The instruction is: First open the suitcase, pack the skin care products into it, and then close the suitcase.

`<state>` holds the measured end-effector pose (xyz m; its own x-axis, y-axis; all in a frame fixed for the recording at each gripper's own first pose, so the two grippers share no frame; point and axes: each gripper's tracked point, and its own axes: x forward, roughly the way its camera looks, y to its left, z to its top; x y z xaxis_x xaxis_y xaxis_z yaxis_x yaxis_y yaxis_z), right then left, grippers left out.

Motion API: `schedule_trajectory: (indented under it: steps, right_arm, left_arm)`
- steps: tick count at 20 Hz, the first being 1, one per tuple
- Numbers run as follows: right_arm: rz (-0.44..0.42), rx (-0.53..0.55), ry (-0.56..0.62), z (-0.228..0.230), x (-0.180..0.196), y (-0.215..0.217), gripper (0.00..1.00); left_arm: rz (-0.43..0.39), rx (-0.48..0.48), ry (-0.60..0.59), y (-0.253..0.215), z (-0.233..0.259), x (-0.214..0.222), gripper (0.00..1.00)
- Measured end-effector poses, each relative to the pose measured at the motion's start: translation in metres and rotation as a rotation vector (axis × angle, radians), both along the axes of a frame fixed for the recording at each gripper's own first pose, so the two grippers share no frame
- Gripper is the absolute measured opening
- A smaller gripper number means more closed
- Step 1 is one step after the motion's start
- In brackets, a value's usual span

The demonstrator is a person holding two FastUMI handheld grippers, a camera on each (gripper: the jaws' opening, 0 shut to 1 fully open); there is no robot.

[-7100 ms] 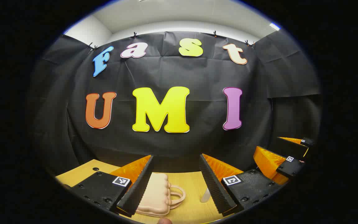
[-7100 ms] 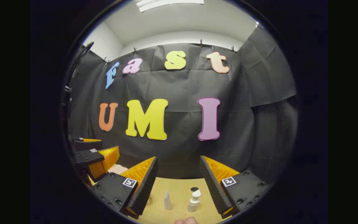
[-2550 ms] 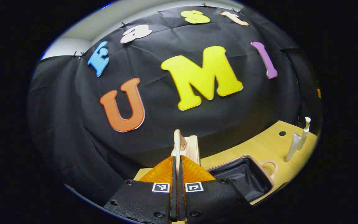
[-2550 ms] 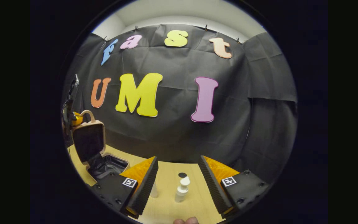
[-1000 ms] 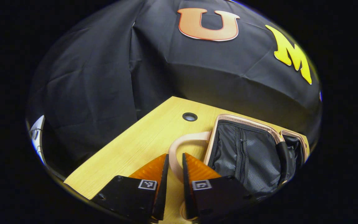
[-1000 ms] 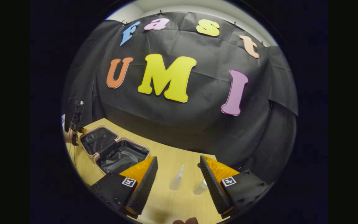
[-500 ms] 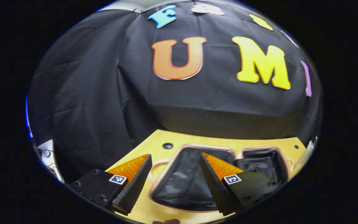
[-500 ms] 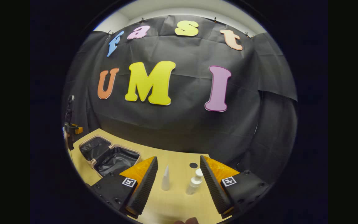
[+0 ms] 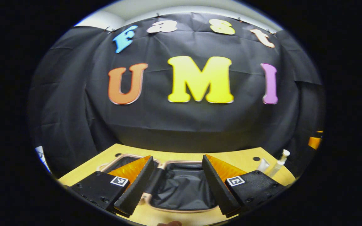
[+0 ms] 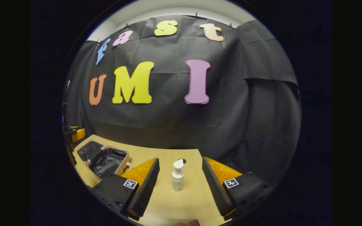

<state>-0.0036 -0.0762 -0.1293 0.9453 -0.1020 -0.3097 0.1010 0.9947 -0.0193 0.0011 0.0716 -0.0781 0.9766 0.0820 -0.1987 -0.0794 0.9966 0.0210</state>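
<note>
Suitcase lying flat open on the wooden table, pinkish rim, black lining showing in both halves. Seen in the left gripper view right under and between the fingers of the left gripper, which sits spread wide, nothing pinched. Left half of the case partly hidden behind the left finger there.

Off to the right in that same view: a pump bottle standing upright and a white tube just beside it, both on the table, well apart from the suitcase. A bit of orange at the far right edge, hard to say more.

Over in the right gripper view: right gripper also wide open, gripping nothing. Pump bottle upright on the table, sitting between the two fingers but not touched by either. Small dark hole in the tabletop just behind it. Suitcase open at the left, near the table's edge, empty-looking black interior.
</note>
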Motion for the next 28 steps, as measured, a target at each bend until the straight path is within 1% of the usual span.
schedule_trajectory:
  steps: [3,5,7,9,11,13,17,20,24,26,27,28]
  right_arm:
    - [0.005,-0.02,0.031,-0.015,-0.007,-0.023,0.81]
    - [-0.008,-0.029,0.047,-0.022,-0.011,-0.043,0.81]
    - [-0.029,-0.011,0.074,-0.031,-0.017,-0.06,0.81]
    - [-0.043,-0.011,0.093,-0.039,-0.023,-0.068,0.81]
    - [-0.038,-0.009,0.112,-0.05,-0.03,-0.07,0.81]
    - [-0.029,-0.015,0.132,-0.061,-0.031,-0.073,0.81]
    - [-0.048,-0.013,0.159,-0.077,-0.033,-0.087,0.8]
    - [-0.058,-0.022,0.213,-0.096,-0.039,-0.097,0.8]
    - [-0.067,-0.021,0.27,-0.115,-0.044,-0.111,0.81]
    - [-0.092,0.01,0.303,-0.123,-0.044,-0.121,0.81]
    - [-0.105,0.017,0.308,-0.124,-0.042,-0.125,0.81]
    - [-0.111,0.016,0.306,-0.129,-0.043,-0.124,0.81]
  left_arm:
    - [-0.125,-0.026,0.04,-0.077,-0.02,-0.007,0.98]
    - [-0.2,-0.037,0.089,-0.122,-0.042,-0.011,0.98]
    - [-0.278,-0.049,0.136,-0.164,-0.068,-0.013,0.98]
    - [-0.329,-0.04,0.162,-0.195,-0.087,-0.006,0.98]
    - [-0.36,-0.048,0.195,-0.218,-0.113,0.001,0.98]
    - [-0.369,-0.054,0.222,-0.229,-0.134,0.016,0.98]
    - [-0.322,-0.06,0.255,-0.232,-0.18,0.05,0.97]
    - [-0.313,-0.054,0.267,-0.237,-0.205,0.075,0.96]
    - [-0.274,-0.071,0.314,-0.232,-0.234,0.092,0.93]
    - [-0.277,-0.079,0.337,-0.234,-0.243,0.095,0.89]
    - [-0.282,-0.073,0.337,-0.235,-0.243,0.097,0.85]
    - [-0.282,-0.059,0.33,-0.237,-0.243,0.101,0.83]
